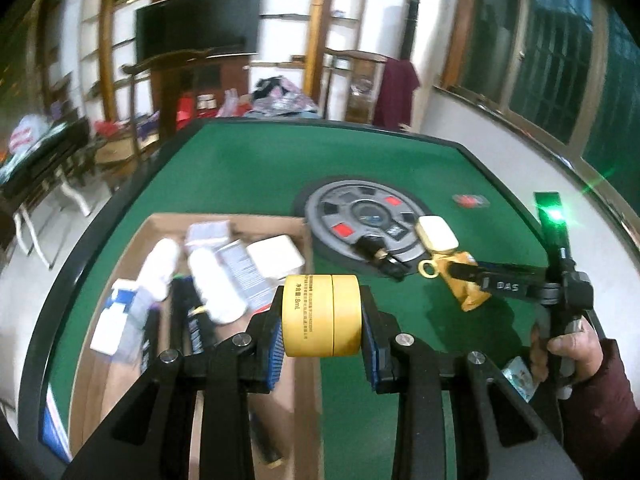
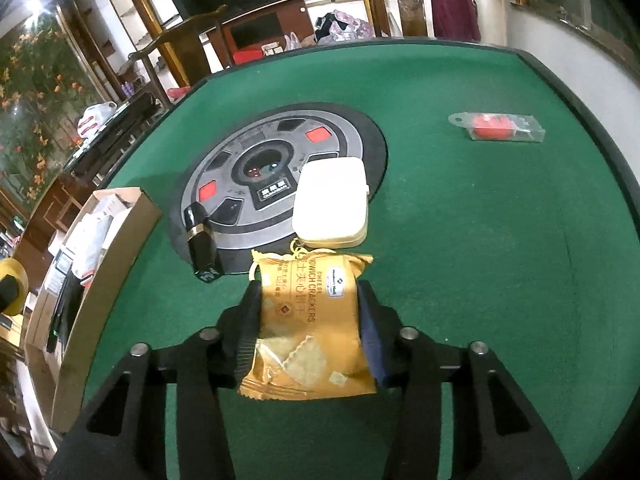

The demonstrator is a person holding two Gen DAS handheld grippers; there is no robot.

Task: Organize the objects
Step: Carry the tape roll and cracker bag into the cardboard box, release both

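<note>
Left gripper [image 1: 322,316] clamps a yellow jar [image 1: 322,315]; right gripper [image 2: 308,328] squeezes a cracker packet [image 2: 310,320]

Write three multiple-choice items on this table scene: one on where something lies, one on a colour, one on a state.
1. Where does the small black bottle lie?
A. inside the cardboard box
B. on the round grey centre panel's edge
C. beside the red item in its clear pack

2. What colour is the cylinder in the left gripper?
A. yellow
B. red
C. white

3. How does the cracker packet stand with the right gripper?
A. lying far off, untouched
B. between the fingers, pads at its sides
C. dropped in the box

Answers:
1 B, it rests on the centre panel, outside the cardboard box.
2 A, its yellow body shows between the blue pads.
3 B, both fingers flank the packet.
</note>
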